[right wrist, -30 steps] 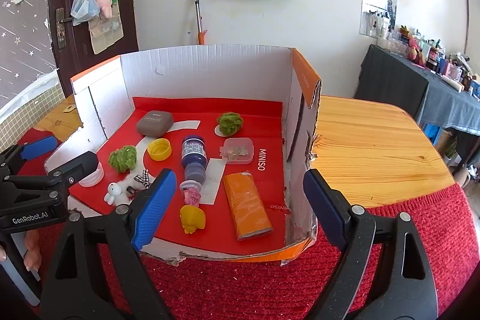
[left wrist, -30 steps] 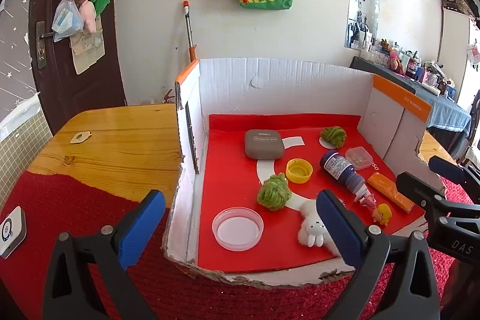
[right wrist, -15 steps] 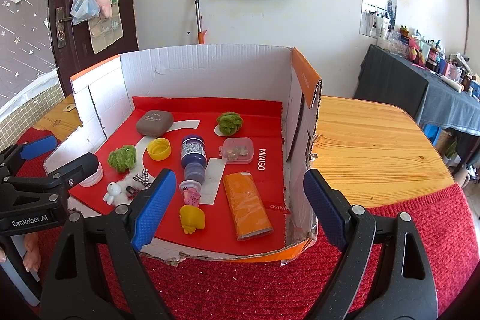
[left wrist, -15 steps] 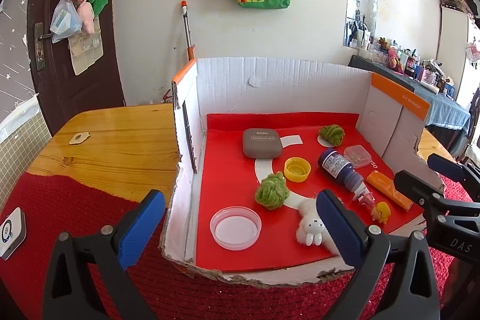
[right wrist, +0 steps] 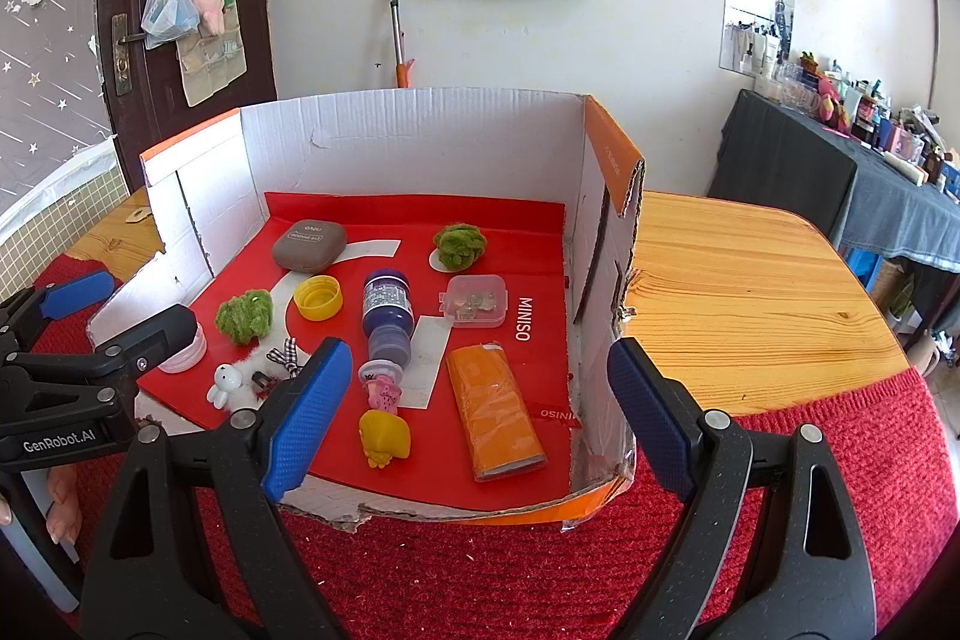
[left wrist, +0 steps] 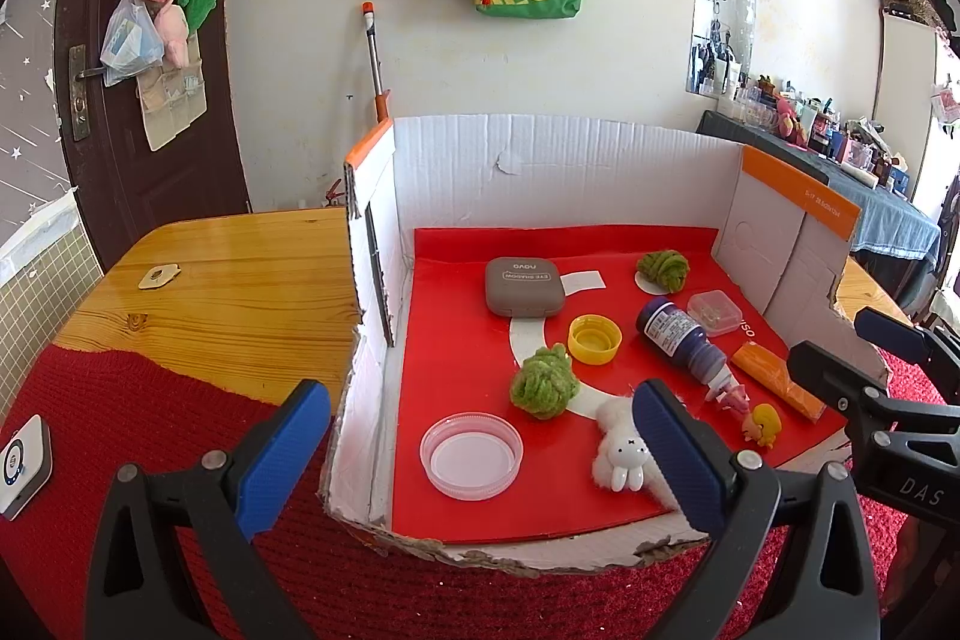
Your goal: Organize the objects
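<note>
Wooden tabletop with a red knitted cloth over its near part carries a cut-open white cardboard box lined with a red sheet. Both grippers hang before the box's low near edge, jaws spread wide and holding nothing. The left gripper straddles the box's near left corner; a clear round plastic lid lies inside just beyond that edge, between its fingers as seen from the left wrist view, with a white plush rabbit charm close to its right finger. The right gripper faces the near right part of the box, where a small yellow toy figure and a flat orange packet lie between its fingers in the right wrist view. Farther in lie a dark blue bottle on its side, a yellow screw cap, two green yarn balls, a small clear plastic case and a grey rounded case.
</note>
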Tool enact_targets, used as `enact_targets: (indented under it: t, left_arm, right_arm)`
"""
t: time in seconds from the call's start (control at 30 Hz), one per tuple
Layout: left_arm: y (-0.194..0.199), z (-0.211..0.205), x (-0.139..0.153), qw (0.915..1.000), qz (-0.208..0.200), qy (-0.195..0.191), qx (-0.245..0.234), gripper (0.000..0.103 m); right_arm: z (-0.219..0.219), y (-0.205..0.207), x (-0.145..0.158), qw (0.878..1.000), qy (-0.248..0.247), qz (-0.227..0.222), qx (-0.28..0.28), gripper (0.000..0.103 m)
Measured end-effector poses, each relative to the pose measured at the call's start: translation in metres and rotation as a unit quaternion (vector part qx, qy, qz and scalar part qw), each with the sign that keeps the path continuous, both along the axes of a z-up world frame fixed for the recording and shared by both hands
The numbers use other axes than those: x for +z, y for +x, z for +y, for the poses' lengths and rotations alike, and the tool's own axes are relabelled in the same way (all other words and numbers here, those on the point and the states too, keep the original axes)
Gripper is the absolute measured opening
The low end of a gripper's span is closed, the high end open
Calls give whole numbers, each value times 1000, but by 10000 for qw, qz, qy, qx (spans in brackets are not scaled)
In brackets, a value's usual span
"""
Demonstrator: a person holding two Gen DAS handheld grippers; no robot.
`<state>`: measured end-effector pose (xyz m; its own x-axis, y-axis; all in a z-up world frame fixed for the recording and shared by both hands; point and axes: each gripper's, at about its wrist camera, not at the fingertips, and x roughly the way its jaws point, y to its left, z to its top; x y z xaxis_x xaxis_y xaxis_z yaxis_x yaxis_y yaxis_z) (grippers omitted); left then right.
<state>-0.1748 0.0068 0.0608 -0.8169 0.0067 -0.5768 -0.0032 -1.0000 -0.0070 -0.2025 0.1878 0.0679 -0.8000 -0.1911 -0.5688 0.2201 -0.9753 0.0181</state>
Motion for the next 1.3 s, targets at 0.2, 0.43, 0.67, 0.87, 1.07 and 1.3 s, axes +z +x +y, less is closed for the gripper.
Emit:
enact_targets:
  t: [0.2,0.43,0.67,0.87,1.07,1.3]
  left_arm:
    - [0,0,0,10000,6,2,5,103]
    - [2,-1,2,10000,69,42,10,103]
    - [16,4,9,9997,220,-37,-54,103]
    - [33,3,16,9996,243,65,-130,103]
    - [54,0,22,9997,96,186,-148,103]
    - [72,-3,11,9995,-281,159,-36,103]
  right_arm:
    - [0,0,0,10000,5,4,-2,88]
    - [-1,-1,-1,10000,23,4,-39,88]
    - [3,6,5,9999,-98,-34,-104,88]
    - [4,27,18,9999,-86,75,-121,88]
    - [6,54,30,9999,-52,85,-119,88]
    - [9,72,18,9991,-116,-393,-81,95]
